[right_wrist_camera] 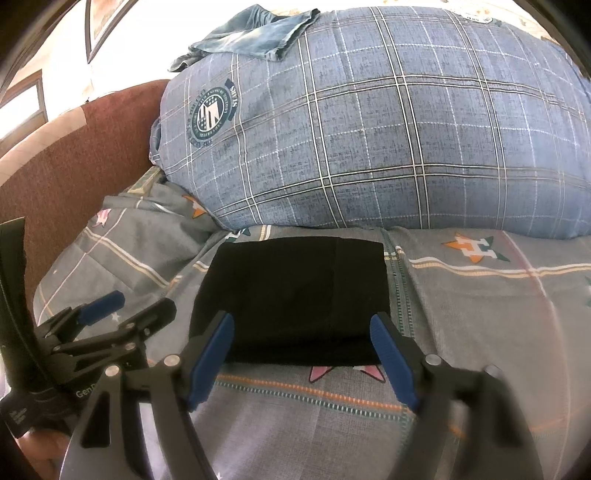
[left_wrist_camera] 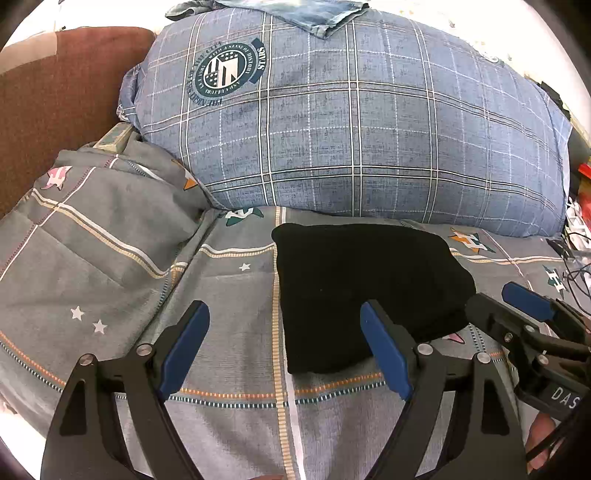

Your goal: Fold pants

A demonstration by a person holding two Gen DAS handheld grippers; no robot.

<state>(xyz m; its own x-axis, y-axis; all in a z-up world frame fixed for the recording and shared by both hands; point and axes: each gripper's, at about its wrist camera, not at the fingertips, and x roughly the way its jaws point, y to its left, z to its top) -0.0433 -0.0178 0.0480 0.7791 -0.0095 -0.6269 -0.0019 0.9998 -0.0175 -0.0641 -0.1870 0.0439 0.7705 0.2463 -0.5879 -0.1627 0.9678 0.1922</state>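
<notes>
- Jaws: left gripper (left_wrist_camera: 284,347) spread wide, nothing between the fingers; right gripper (right_wrist_camera: 303,358) likewise spread and empty.
- Pants (right_wrist_camera: 295,295): black, already a compact folded bundle, flat on the grey quilt (left_wrist_camera: 229,362), just short of the blue plaid pillow (left_wrist_camera: 351,122).
- Key relation: bundle lies straight ahead of the right gripper, its near edge between and just beyond the fingertips; from the left gripper it sits ahead and to the right, only the right finger over it.
- Long axis: roughly side to side as the right wrist sees it, near edge facing the jaws.
- Right gripper looks the nearer and better centred.
- Judgement: fold looks close to done; perhaps a last tidy or release remains.
- Denim piece (right_wrist_camera: 251,33) on top of the pillow, well apart.
</notes>
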